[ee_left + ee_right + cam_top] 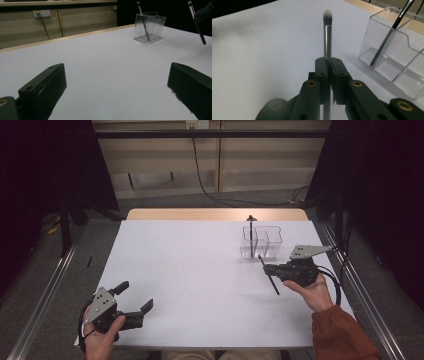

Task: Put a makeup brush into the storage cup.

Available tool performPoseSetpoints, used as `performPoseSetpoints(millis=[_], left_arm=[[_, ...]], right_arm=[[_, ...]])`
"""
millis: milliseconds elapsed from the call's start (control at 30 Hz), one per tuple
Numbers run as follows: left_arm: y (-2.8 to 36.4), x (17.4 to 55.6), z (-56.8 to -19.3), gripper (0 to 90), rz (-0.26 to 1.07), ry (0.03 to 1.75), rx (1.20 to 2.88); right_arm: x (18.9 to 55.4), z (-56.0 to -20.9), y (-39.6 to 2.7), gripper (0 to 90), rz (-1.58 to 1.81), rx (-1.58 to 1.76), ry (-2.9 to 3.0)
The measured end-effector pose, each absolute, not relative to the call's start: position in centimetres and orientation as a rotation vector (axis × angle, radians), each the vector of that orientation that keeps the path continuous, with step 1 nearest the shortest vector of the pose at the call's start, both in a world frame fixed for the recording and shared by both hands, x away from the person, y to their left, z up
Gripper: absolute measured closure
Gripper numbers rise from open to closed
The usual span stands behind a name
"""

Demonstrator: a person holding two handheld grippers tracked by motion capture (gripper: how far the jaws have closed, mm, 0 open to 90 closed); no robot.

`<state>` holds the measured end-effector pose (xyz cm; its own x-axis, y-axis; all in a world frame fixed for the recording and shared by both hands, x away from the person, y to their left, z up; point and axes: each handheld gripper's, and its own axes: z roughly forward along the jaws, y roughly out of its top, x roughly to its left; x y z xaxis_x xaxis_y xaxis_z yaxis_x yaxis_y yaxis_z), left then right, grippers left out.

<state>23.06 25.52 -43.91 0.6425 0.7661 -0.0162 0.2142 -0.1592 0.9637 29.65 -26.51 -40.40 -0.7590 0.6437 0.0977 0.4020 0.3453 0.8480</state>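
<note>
Makeup brush (327,37) clamped in right hand-held gripper (266,268) beside clear organizer (261,242); left hand-held gripper (134,297) held wide, empty, over desk (200,270).

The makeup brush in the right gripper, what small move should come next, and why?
Probably carry the makeup brush toward the clear organizer and line it up above an open compartment. The right gripper is shut on the brush beside the organizer, which already holds one brush leaning in a compartment. The left gripper rests open near the table's near edge, so it seems to have no part in this.
</note>
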Motion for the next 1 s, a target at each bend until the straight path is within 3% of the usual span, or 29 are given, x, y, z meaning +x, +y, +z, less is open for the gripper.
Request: performPoseSetpoints(millis=[1000], left_arm=[[25.5,23.2,-43.9,2.1,0.588,0.806,1.705]], right_arm=[[29.3,-38.3,-26.8,84.5,1.598,0.887,2.107]])
